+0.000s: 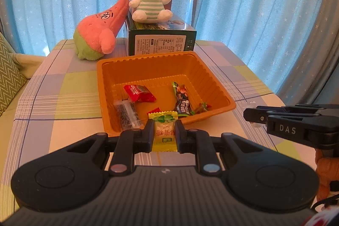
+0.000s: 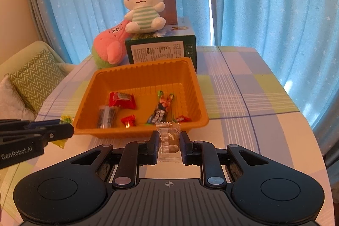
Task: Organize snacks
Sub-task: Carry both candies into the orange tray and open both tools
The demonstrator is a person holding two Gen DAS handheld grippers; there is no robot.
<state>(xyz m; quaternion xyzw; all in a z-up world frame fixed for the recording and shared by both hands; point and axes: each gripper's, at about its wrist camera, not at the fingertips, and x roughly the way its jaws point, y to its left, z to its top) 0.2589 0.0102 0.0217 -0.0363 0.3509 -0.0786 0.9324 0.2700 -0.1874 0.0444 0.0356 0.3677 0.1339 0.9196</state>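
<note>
- A yellow candy (image 1: 164, 132) is clamped in the left gripper (image 1: 164, 133), at the near rim of the tray (image 1: 169, 60) just ahead.
- A clear packet (image 2: 169, 140) is clamped in the right gripper (image 2: 169, 144), just short of the tray's near wall on the bench (image 2: 243, 99).
- A green-yellow sweet (image 2: 66, 119), behind the left gripper and outside the tray, is shown only in the right view.

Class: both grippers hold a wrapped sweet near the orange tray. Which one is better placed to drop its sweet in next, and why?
Probably the left. The left gripper holds its yellow sweet right at the tray rim. The right gripper holds a clear sweet a little short of the rim.
</note>
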